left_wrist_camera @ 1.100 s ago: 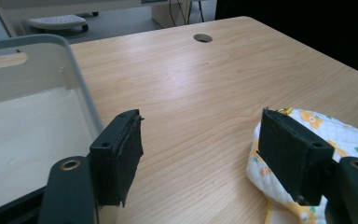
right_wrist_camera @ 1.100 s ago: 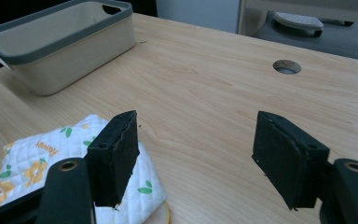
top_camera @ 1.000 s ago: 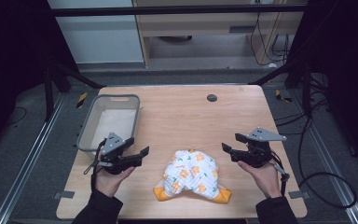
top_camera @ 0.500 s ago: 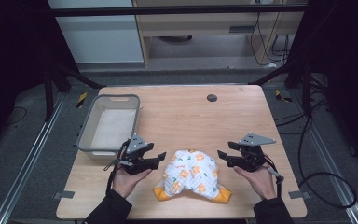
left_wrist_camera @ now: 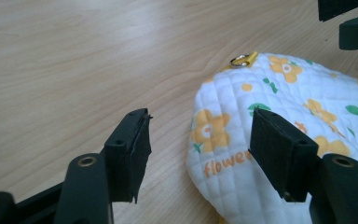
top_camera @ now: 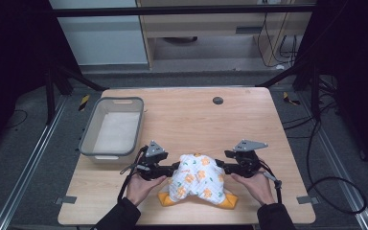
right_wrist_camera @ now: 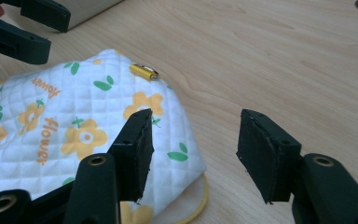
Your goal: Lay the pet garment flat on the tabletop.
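Quilted flower-print cloth point(top_camera: 197, 180) lies bunched at the table's point(top_camera: 249, 120) near edge, between left gripper point(top_camera: 171, 169) and right gripper point(top_camera: 221, 166), both w/ jaws apart, each straddling a side edge. Prob light, soft, floppy; pinch the doubled quilted hems, not the yellow loop point(right_wrist_camera: 143, 72)

The quilted cloth point(top_camera: 197, 182) is white, printed with orange-yellow flowers, small green leaves and the word "flower" in orange letters; its underside edges show plain orange-yellow. A yellow loop with a silvery metal ring point(left_wrist_camera: 240, 60) sits at its edge. The table point(top_camera: 187, 115) is pale wood with fine grain and carries a dark round spot point(top_camera: 217, 100). The basin point(top_camera: 113, 127) is grey with a whitish inside. Both grippers' fingers point(right_wrist_camera: 135, 144) are black.
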### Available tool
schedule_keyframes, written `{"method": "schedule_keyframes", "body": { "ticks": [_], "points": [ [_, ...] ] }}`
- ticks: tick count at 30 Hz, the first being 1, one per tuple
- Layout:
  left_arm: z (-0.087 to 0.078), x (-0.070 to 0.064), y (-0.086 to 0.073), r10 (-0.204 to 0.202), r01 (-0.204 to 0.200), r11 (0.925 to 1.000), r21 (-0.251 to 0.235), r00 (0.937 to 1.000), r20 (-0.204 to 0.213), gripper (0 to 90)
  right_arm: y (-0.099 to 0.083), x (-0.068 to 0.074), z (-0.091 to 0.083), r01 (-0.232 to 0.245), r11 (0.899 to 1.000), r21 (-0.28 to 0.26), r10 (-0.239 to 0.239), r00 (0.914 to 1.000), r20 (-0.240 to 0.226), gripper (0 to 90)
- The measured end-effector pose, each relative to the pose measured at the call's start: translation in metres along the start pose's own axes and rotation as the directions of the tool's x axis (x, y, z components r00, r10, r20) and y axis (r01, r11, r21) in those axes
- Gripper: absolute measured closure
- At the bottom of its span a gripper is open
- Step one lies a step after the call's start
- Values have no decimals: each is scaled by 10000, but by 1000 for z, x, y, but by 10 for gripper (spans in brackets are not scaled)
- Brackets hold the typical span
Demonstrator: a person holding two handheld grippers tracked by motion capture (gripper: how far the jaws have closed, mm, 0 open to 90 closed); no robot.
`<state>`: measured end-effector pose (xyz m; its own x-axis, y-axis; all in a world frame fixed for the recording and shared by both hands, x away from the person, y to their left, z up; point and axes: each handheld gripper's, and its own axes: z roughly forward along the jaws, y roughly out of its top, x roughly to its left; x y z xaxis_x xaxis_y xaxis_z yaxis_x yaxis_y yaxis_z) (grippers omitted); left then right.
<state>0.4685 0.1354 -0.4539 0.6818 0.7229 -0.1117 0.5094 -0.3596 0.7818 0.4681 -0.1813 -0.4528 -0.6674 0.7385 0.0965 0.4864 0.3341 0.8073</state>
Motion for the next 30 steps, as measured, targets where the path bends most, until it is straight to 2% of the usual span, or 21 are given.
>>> {"method": "schedule_keyframes", "body": {
  "ticks": [2, 8, 12, 18, 25, 27, 28, 30],
  "points": [
    [2, -1, -1, 80, -80, 9998, 198, 10000, 33, 370, -3, 0, 3, -39, 9999, 140, 39, 10000, -36, 450],
    [8, -3, -5, 65, -71, 9992, 383, 9999, 152, 375, -8, 3, 12, -141, 9988, 465, 155, 9994, -308, 454],
    [12, -3, -9, -46, 33, 9986, 529, 9997, 250, 388, -11, 6, 19, 68, 9968, 800, -36, 9992, -393, 465],
    [19, -6, -14, 158, -196, 9948, 995, 9992, 379, 414, -17, 8, 26, 186, 9935, 1125, -125, 9984, -552, 548],
    [23, -8, -18, 92, -166, 9920, 1248, 9982, 593, 561, -18, 8, 25, 150, 9922, 1240, -77, 9982, -592, 753],
    [24, -8, -18, -1, -77, 9919, 1265, 9981, 615, 602, -19, 9, 26, 224, 9915, 1285, -149, 9981, -595, 803],
    [25, -8, -18, -201, 99, 9904, 1381, 9971, 729, 634, -19, 10, 26, 224, 9909, 1330, -149, 9983, -571, 827],
    [26, -9, -19, -288, 159, 9892, 1454, 9958, 867, 713, -19, 10, 26, 244, 9906, 1349, -169, 9983, -558, 850]
  ]
}}
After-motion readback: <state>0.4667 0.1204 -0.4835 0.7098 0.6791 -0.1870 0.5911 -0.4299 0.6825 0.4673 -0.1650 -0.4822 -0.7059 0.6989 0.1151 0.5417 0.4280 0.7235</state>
